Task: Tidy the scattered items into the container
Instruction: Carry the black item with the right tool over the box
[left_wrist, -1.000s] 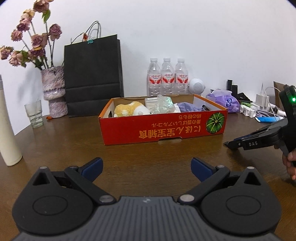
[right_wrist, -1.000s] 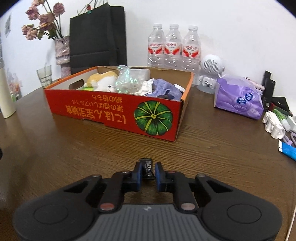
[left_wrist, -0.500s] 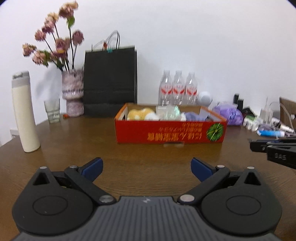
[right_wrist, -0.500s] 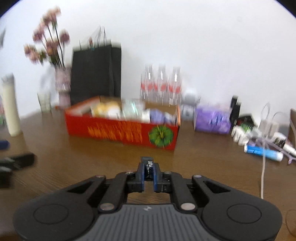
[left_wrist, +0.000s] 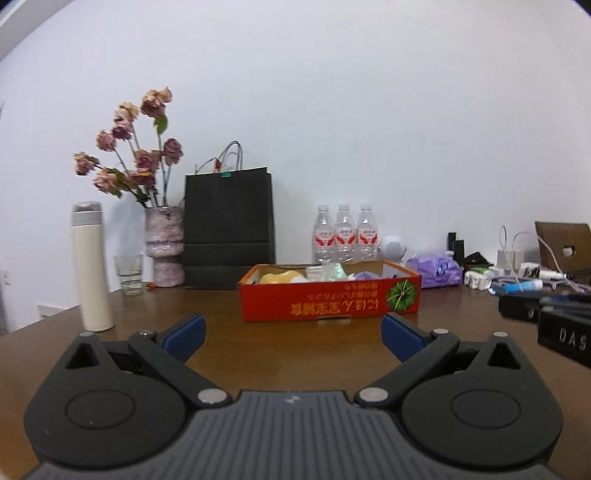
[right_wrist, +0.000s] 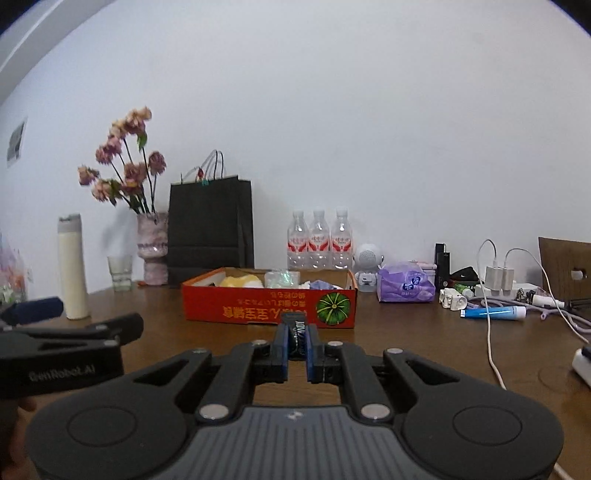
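we have pulled both tools well back from the red cardboard box (right_wrist: 269, 304), which a second ago filled much of each view and now sits further off on the worktop (right_wrist: 406, 332), in front of the black paper bag (right_wrist: 210, 225) and the three water bottles (right_wrist: 319, 240). our right hand-held gripper (right_wrist: 297, 338) remains clenched on a small dark packet (right_wrist: 296, 332), which stands between the blue pads on our side of the box, not yet inside it. our left hand-held gripper (left_wrist: 293, 334) is released, jaws spread wide with nothing between them. the box already holds a yellow plush toy (right_wrist: 240, 281), a crinkled clear wrapper (right_wrist: 282, 278) and a bluish cloth (right_wrist: 325, 285). we judge that retreating with the packet in grip leaves this item untidied; it would need carrying forward over the box's near wall before letting go
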